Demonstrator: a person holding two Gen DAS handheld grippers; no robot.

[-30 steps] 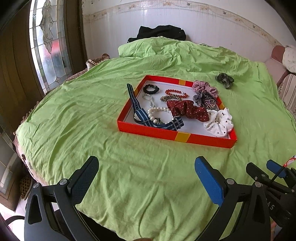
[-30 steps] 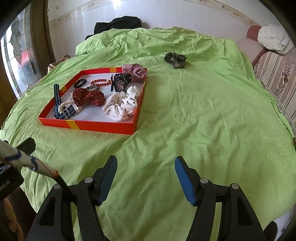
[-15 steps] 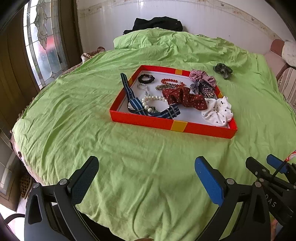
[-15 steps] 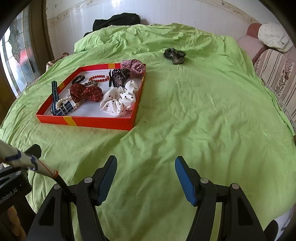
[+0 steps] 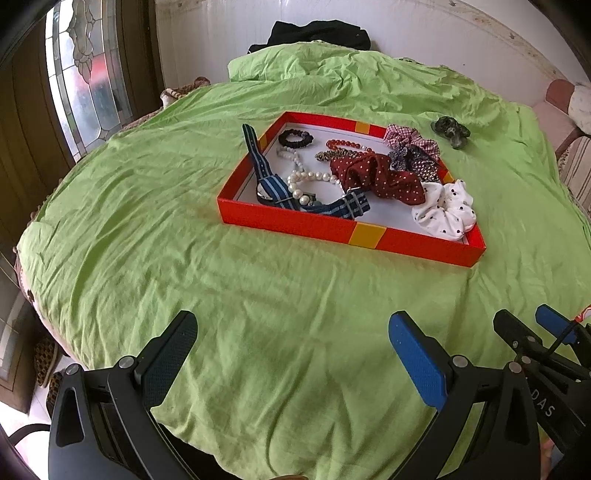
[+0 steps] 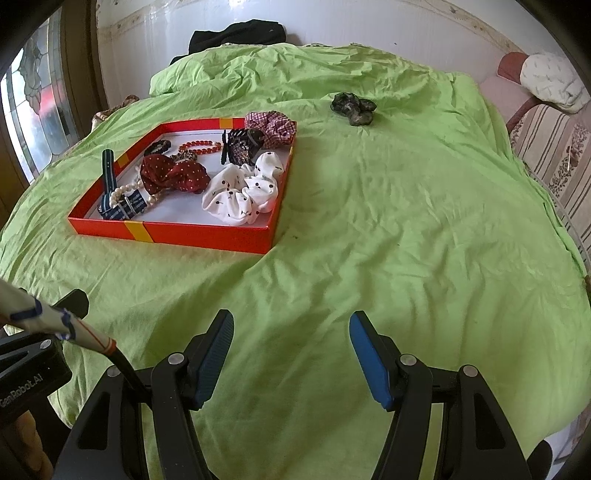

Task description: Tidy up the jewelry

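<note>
A red tray sits on the green cloth and holds a blue striped watch strap, a pearl necklace, a dark red dotted scrunchie, a white dotted scrunchie, a red bead bracelet, a black hair tie and a checked scrunchie. A dark green scrunchie lies on the cloth beyond the tray's far right corner. My left gripper and right gripper are open and empty, near the front edge.
The round table is covered in a wrinkled green cloth. A black garment lies at the far edge by the white wall. A stained-glass window is at the left, a striped sofa at the right.
Both grippers have moved a little forward and down towards the table; the tray looks nearer. Nothing on the table has moved. Both stay open.
</note>
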